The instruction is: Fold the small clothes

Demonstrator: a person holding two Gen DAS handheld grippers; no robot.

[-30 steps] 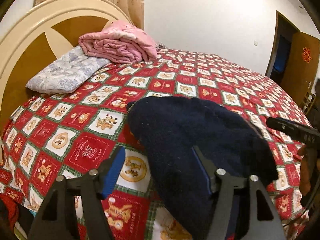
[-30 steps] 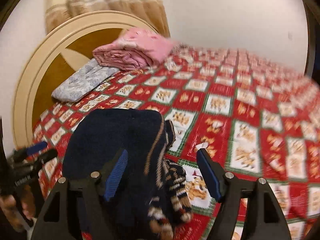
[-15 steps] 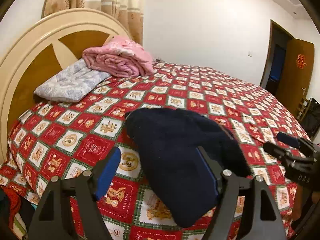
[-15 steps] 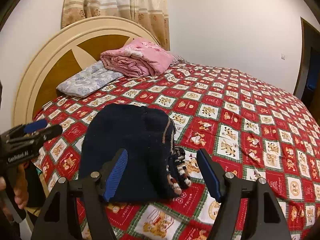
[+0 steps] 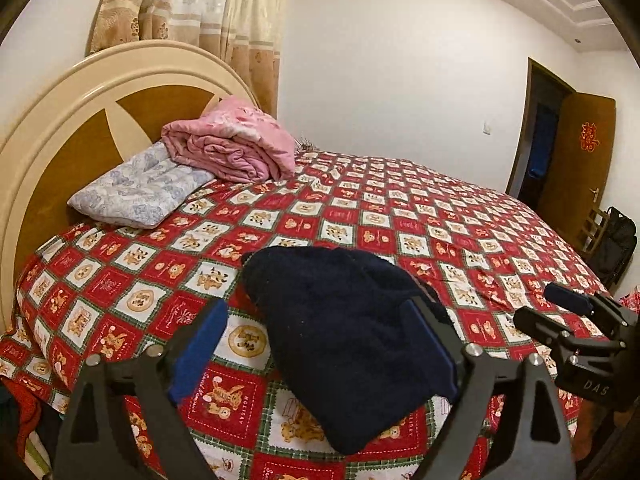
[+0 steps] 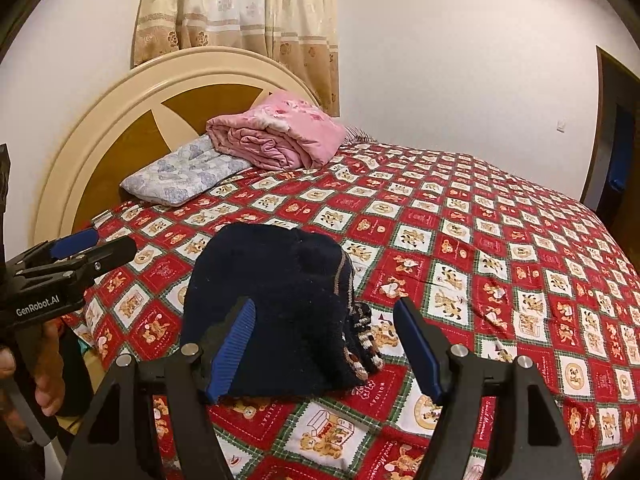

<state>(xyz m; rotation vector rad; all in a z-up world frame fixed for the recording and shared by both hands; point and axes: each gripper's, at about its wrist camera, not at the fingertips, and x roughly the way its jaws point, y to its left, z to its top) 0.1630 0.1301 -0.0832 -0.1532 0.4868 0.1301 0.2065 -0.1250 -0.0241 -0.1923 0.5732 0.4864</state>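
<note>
A dark navy knitted garment (image 5: 344, 328) lies folded in a compact bundle on the red patterned bedspread (image 5: 400, 216); in the right wrist view (image 6: 276, 304) its striped patterned edge shows at its right side. My left gripper (image 5: 316, 344) is open and empty, held above and short of the garment. My right gripper (image 6: 326, 344) is open and empty, also back from the garment. Each gripper shows in the other's view: the right one at the far right of the left wrist view (image 5: 576, 320), the left one at the left edge of the right wrist view (image 6: 76, 252).
A folded pink quilt (image 5: 232, 144) and a pale blue pillow (image 5: 136, 188) lie by the round cream headboard (image 5: 60, 120). An open doorway and wooden door (image 5: 568, 152) stand at the right. The bed's near edge (image 6: 312, 440) is just below the grippers.
Both grippers have pulled back and up from the garment, which lies still on the bed. Both stay open.
</note>
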